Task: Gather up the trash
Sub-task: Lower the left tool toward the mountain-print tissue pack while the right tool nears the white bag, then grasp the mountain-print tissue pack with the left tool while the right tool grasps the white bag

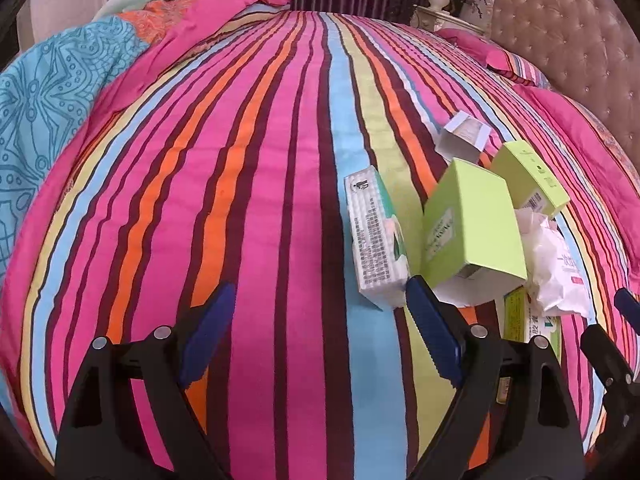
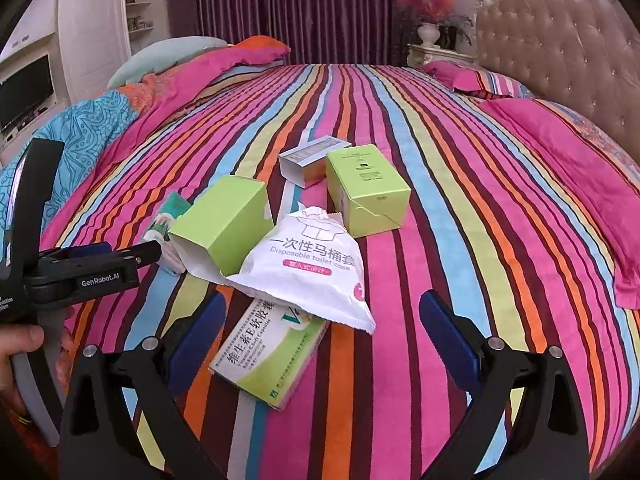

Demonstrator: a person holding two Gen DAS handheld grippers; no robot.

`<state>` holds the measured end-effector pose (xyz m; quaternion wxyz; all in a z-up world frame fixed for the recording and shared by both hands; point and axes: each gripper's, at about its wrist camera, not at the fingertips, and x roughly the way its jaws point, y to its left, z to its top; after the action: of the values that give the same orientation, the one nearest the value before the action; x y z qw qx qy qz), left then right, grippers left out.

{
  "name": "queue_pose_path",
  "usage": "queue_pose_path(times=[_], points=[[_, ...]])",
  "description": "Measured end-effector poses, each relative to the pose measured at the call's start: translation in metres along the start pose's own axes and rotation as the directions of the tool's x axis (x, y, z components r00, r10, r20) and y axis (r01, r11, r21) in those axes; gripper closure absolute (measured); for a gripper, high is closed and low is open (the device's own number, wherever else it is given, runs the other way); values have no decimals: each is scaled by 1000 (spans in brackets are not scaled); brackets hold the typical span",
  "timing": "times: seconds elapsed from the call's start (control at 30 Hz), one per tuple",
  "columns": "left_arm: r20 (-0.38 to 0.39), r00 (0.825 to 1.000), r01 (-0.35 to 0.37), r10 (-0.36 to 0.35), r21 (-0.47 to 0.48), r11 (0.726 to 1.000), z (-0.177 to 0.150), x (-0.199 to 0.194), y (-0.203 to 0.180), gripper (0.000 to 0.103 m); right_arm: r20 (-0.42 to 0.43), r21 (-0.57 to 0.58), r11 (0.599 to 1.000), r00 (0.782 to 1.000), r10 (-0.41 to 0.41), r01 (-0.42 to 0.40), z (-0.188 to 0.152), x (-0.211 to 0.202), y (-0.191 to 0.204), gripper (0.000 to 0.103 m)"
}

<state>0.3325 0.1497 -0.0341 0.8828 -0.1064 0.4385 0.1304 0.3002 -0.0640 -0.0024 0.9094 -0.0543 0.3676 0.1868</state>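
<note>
Trash lies in a heap on the striped bedspread (image 2: 440, 208). It holds a white toilet-cover wrapper (image 2: 308, 264), an open-ended green box (image 2: 224, 228), a standing green box (image 2: 368, 192), a small grey-white box (image 2: 312, 160) and a white-green carton (image 1: 376, 240). A vitamin box (image 2: 272, 356) lies flat, partly under the wrapper. My right gripper (image 2: 324, 340) is open and low over the vitamin box, which sits between its fingers, touching neither pad. My left gripper (image 1: 320, 332) is open over bare bedspread, its right finger close to the white-green carton.
A folded blue and pink quilt (image 2: 92, 132) lies at the left of the bed and pink pillows (image 2: 560, 152) at the right. The tufted headboard (image 2: 560, 40), a nightstand with a vase (image 2: 430, 36) and dark curtains (image 2: 292, 8) stand behind. A hand (image 2: 24, 340) holds the left gripper.
</note>
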Motion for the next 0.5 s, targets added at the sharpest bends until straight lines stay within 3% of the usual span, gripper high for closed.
queue_pose_path(times=[0.13, 0.23, 0.5], points=[[1, 1000, 3, -3, -8, 1000, 3, 1, 2, 18, 0, 8, 1000, 1000, 2, -2, 2, 2, -1, 10], [9, 999, -34, 34, 10, 999, 3, 0, 4, 18, -5, 1, 1000, 1000, 1, -1, 4, 4, -1, 10], [0, 1000, 22, -22, -34, 999, 4, 3, 11, 18, -16, 4, 1000, 1000, 11, -11, 10, 13, 0, 10]])
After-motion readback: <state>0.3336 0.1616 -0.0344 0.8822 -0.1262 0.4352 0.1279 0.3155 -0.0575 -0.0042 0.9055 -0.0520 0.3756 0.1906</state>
